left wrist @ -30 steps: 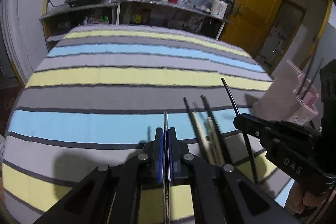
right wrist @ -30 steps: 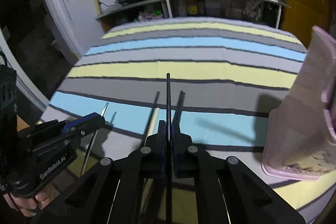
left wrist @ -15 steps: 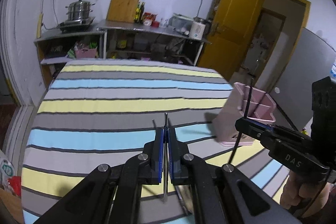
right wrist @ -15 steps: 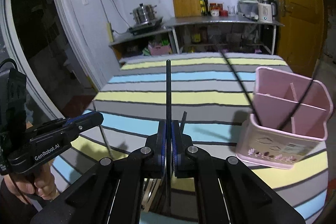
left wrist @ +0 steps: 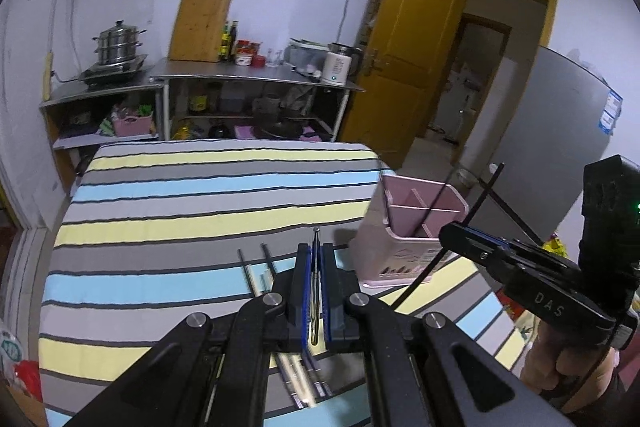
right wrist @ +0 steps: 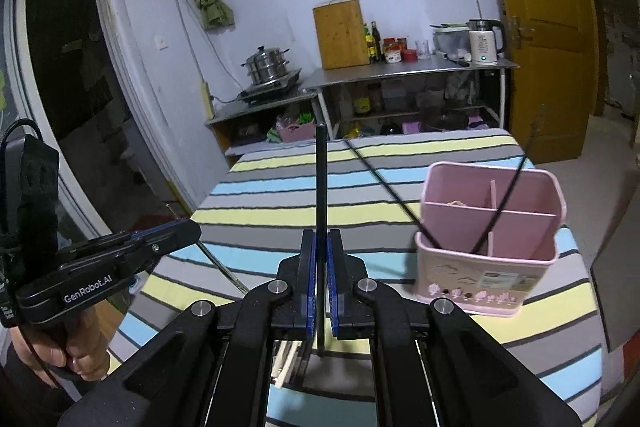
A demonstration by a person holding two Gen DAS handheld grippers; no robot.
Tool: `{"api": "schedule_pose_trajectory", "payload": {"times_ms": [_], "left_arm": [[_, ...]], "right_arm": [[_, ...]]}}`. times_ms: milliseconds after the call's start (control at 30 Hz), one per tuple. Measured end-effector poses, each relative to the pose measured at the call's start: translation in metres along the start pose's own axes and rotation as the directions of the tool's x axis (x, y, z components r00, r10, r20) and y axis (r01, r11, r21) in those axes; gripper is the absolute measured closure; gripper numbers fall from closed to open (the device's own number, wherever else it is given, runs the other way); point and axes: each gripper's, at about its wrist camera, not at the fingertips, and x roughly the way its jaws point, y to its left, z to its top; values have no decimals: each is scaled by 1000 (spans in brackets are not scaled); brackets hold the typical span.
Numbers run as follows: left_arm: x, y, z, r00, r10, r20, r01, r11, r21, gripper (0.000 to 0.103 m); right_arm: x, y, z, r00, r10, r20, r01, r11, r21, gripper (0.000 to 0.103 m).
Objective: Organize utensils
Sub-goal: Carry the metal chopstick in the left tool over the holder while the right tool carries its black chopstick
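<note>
Left tool [left wrist: 316, 291] clamps metal chopstick [left wrist: 316, 267]; right tool [right wrist: 321, 291] clamps black chopstick [right wrist: 321, 187].

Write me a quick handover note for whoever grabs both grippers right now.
Left gripper: shut on a thin metal chopstick, raised above the striped table.
Right gripper: shut on a black chopstick, held upright, beside the pink utensil holder.
Done: two black chopsticks already lean in the holder's front compartment.
Left: drop both held sticks into the holder, then collect the loose chopsticks lying on the table under the left gripper.
</note>
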Motion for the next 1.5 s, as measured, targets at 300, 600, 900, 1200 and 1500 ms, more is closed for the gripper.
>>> {"api": "schedule_pose_trajectory", "payload": {"times_ms": [300, 600, 900, 1200, 1500], "left_arm": [[8, -45, 27, 996, -92, 7, 92, 995, 50, 99], [15, -82, 80, 985, -161, 58, 157, 985, 75, 99], [56, -105, 111, 986, -155, 67, 148, 984, 102, 99], [114, -100, 102, 989, -147, -8, 147, 985, 93, 99], [161, -85, 79, 988, -122, -99, 129, 989, 71, 99]], "right_arm": [[-27, -23, 11, 997, -53, 50, 53, 998, 17, 98], [-68, -57, 52, 976, -132, 170, 124, 991, 57, 98], [-66, -90, 74, 958, -182, 220, 160, 981, 113, 98], [-29, -114, 68, 966, -195, 171, 171, 974, 147, 98], [14, -128, 41, 982, -181, 54, 171, 972, 162, 98]]}}
